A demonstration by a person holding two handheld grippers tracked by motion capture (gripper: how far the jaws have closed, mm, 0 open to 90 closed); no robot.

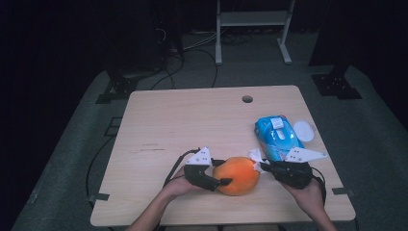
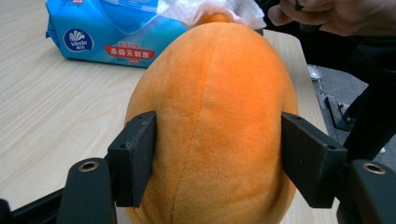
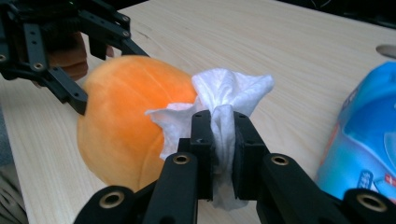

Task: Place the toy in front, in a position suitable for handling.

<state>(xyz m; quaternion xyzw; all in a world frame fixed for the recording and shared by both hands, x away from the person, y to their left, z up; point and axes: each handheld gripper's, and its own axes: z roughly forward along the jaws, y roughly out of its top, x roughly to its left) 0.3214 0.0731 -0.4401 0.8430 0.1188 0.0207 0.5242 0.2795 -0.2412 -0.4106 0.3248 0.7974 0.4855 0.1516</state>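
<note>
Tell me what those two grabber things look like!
Both are black. The left gripper and right gripper each carry a pale grey three-cornered plate on top, and a black cable trails from each. The fingers end in flat, square black pads on arms with brass-ringed holes. The person's forearms are bare, with no sleeves in sight.

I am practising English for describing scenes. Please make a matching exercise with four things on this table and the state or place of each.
Things:
1. orange plush toy
2. white wipe
3. blue wipes pack
4. white lid

States:
A. lies loose beside the pack
B. pinched by the right gripper
C. held between the left gripper pads
D. lies flat behind the toy

Pairs: 1-C, 2-B, 3-D, 4-A
</note>
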